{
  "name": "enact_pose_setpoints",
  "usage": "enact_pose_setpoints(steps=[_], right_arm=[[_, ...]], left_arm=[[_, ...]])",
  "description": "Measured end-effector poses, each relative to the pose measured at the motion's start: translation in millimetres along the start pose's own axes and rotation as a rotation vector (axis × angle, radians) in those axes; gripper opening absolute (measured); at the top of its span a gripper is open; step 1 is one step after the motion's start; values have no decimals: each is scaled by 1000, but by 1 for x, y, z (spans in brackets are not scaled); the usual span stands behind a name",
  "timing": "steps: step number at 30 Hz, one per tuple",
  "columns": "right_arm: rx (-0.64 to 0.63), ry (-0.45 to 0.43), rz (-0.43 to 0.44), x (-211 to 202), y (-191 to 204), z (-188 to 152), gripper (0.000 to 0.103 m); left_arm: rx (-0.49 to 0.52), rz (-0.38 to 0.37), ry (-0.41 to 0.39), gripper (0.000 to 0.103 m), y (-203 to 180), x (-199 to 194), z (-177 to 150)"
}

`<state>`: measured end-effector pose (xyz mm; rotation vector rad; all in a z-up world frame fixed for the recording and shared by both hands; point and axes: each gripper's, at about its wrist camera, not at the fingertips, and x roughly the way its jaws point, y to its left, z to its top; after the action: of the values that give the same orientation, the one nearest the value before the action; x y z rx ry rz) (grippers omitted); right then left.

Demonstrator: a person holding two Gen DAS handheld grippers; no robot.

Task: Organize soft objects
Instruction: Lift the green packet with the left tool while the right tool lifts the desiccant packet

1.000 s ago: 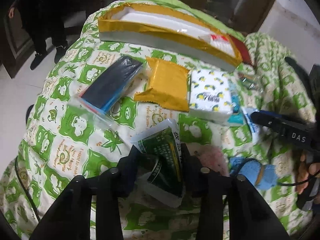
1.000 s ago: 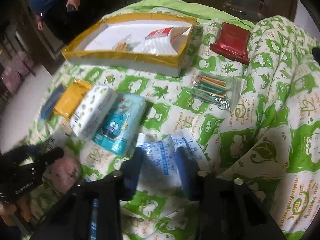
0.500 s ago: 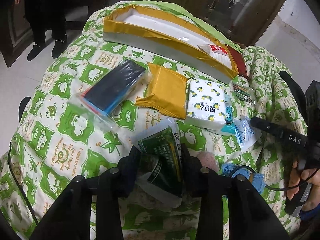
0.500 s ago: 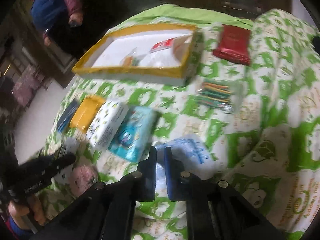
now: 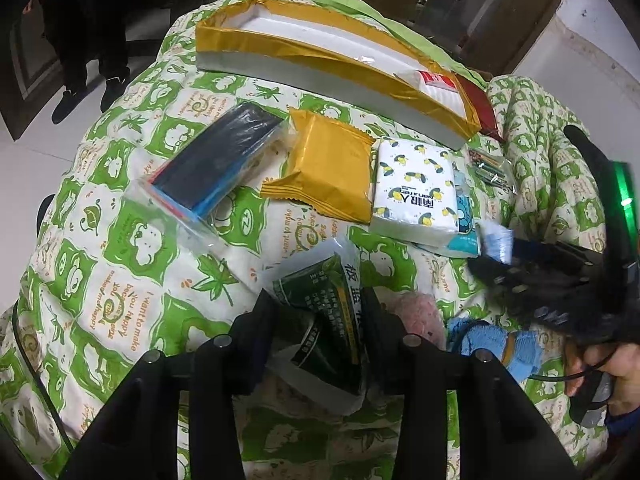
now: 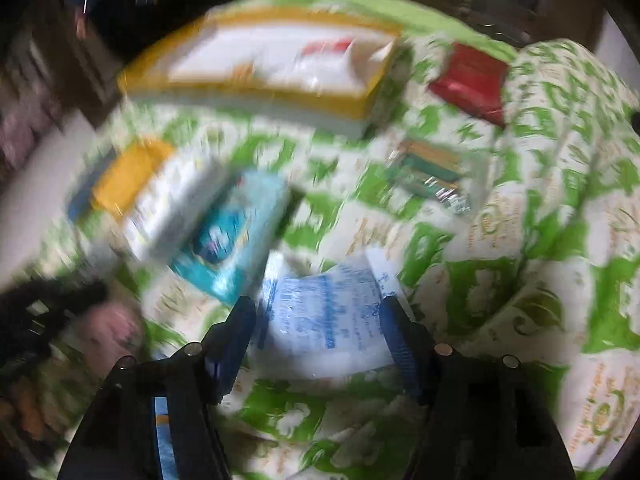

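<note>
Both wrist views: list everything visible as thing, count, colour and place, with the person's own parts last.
quilt: one, green and white print, under everything
tray: one, white with yellow tape, far end of the quilt
red-and-white pack: one, inside the tray's right end
red packet: one, right of the tray
dark stack in clear bag: one, black and blue, left
yellow packet: one, centre
white tissue pack: one, right of the yellow packet
teal pack: one, beside the tissue pack
bag of coloured sticks: one, near the red packet
pink soft item: one, near
blue sock: one, near right
green pouch: one, gripped by the left claw
blue-print pouch: one, between the opening jaws of the right claw
</note>
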<state>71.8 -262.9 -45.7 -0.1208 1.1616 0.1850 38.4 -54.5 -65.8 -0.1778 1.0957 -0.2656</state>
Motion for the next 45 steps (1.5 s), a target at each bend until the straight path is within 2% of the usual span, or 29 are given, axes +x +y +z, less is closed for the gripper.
enact_pose_setpoints(steps=[1,2,4,6,9,14,32,45], right_arm=[[-31,12,-28,5,5,0,62],[-46,5,-39,6,9,0,49],[-44,-16,-10,0,9,0,31],[-1,-47,24,-9,1,-1,28],[56,-100,84,-23,-12,-2,27],[45,-169,117,-42,-9,-4,27],[33,-158,132,-36,2,-5,28],[71,-205,148,-46,-5,-5,28]], left_arm=[[0,0,0,40,0,0,0],[0,-1,-1,40,0,0,0],[-6,-6,-8,40,0,-1,0],[-13,-11,-15,40,0,-2,0],[-18,-29,-42,39,0,-7,0],[-16,-44,-69,39,1,-14,0],[-24,-68,-62,39,2,-17,0],[-39,-84,-72,39,5,-21,-1]])
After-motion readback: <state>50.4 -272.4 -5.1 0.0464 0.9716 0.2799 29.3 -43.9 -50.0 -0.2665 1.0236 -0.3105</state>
